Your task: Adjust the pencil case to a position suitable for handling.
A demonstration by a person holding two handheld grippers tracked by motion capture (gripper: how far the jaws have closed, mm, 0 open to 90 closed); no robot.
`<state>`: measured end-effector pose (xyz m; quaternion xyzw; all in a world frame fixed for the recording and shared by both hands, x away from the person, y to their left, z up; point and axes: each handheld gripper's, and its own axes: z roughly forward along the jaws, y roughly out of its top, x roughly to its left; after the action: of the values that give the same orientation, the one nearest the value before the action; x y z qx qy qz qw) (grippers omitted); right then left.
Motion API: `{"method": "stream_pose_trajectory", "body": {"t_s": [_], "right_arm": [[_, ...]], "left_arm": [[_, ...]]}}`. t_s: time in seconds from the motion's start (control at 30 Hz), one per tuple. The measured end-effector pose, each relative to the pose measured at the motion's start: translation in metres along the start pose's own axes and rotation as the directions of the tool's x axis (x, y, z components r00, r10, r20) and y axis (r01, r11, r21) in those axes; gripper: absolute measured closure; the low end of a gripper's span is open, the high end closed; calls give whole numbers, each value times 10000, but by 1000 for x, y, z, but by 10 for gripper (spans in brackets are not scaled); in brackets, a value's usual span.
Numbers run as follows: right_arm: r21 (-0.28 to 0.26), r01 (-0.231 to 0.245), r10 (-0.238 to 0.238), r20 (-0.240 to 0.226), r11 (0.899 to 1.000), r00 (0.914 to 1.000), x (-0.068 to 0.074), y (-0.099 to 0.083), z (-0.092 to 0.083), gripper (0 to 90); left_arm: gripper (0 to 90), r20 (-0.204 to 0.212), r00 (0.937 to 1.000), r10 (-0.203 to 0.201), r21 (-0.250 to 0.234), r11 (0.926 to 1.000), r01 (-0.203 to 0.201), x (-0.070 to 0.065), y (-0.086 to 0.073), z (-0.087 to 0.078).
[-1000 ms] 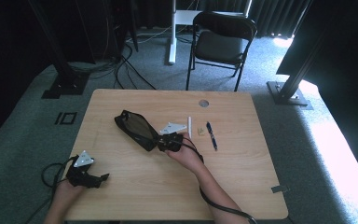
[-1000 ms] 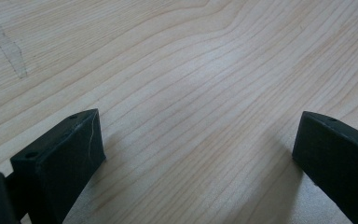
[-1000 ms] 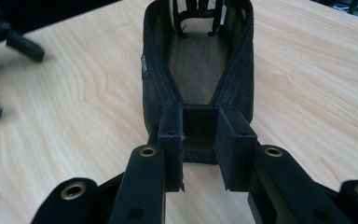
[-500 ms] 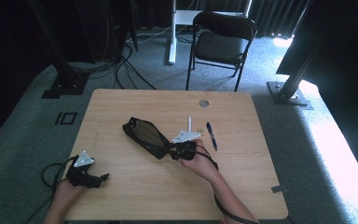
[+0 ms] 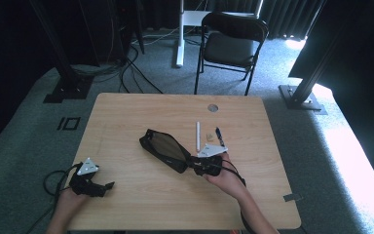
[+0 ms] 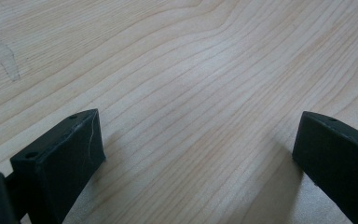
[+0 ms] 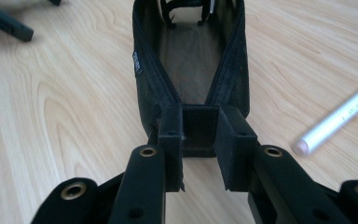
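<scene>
- Right gripper (image 5: 194, 164): jaws clamped on the near end of a black mesh pouch (image 5: 164, 150); in the right gripper view the pads pinch the pouch's end tab (image 7: 198, 128).
- Pouch lies open, mouth up, near the middle of the table (image 5: 126, 117), long axis running diagonally away from the right gripper.
- Left gripper (image 5: 108, 185): jaws wide apart, nothing between them, resting at the table's near left edge, well apart from the pouch.
- White pen (image 5: 198, 135) and dark pen (image 5: 219, 135) lie just beyond the right gripper, beside the pouch.
</scene>
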<state>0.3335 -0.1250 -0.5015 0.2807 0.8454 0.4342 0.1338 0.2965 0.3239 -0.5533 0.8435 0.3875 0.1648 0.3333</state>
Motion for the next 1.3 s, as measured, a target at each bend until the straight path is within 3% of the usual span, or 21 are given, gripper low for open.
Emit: {"method": "stream_pose_trajectory", "body": {"t_s": [0.53, 1.3], "right_arm": [[307, -116, 113, 102, 9995, 9999, -8, -30, -44, 732], [380, -516, 492, 608, 9979, 9969, -5, -68, -99, 731]], "left_arm": [[22, -1, 10000, -5, -4, 10000, 5, 0, 0, 0], [22, 2, 10000, -21, -1, 10000, 21, 0, 0, 0]]}}
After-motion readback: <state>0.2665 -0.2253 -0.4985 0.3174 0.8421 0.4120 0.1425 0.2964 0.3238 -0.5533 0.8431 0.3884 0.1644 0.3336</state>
